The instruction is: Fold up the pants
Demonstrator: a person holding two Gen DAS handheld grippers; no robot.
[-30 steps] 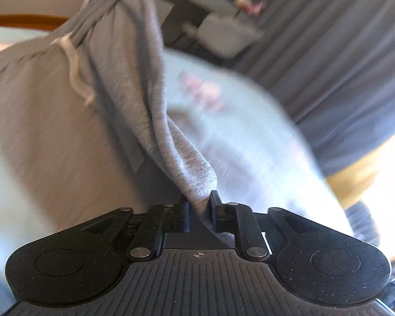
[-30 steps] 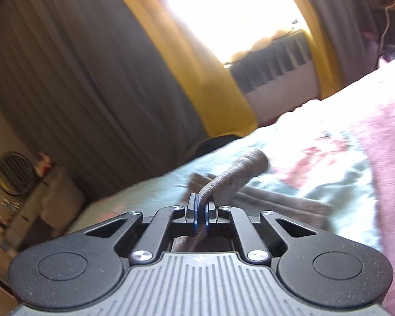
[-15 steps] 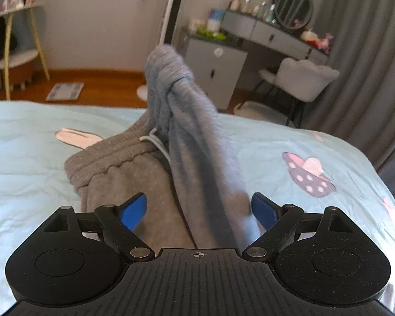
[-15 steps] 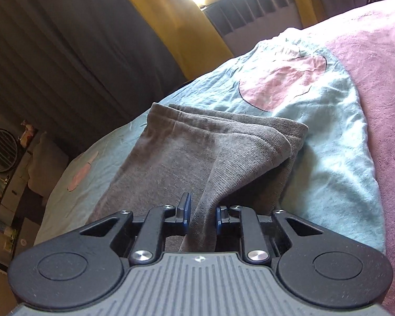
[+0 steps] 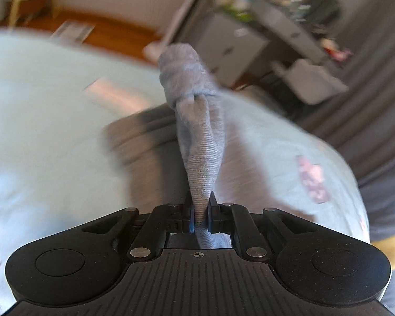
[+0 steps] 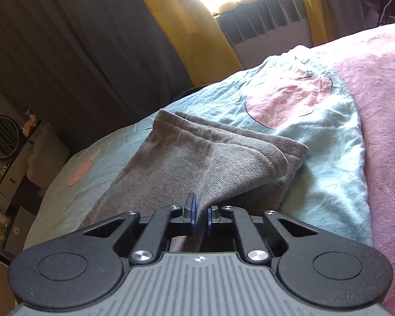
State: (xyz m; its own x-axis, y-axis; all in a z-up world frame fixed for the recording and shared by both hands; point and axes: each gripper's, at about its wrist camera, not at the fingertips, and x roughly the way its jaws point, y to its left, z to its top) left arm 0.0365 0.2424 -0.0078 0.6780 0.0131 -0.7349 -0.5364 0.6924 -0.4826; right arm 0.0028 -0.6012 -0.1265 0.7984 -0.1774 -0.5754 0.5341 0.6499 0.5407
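Sweatpants, grey and ribbed, lie lengthwise on the pale blue bedsheet, and both grippers have a pinch of them. In the right wrist view the right gripper has its jaws drawn together on a raised fold of fabric near the leg hems, which rest stacked and roughly aligned on the sheet beside a pink blanket. In the left wrist view the left gripper is clamped on a twisted rope of the same cloth that rises away from the jaws to a bunched knot of fabric, with the rest of the garment blurred on the bed beneath.

The step in hand looks like carrying one end of the garment over the other to make the next fold. To do it well, the two hands should travel together at a matched height, so the cloth hangs as a flat sheet rather than a cord; the twist on the left side wants unrolling first, or it will be laid down as a ridge. The landing edge should be lowered onto the hems squarely, edges lined up, with both grips kept firm until the fabric rests on the bed, since a thin pinch of knit can slip out under its own weight.
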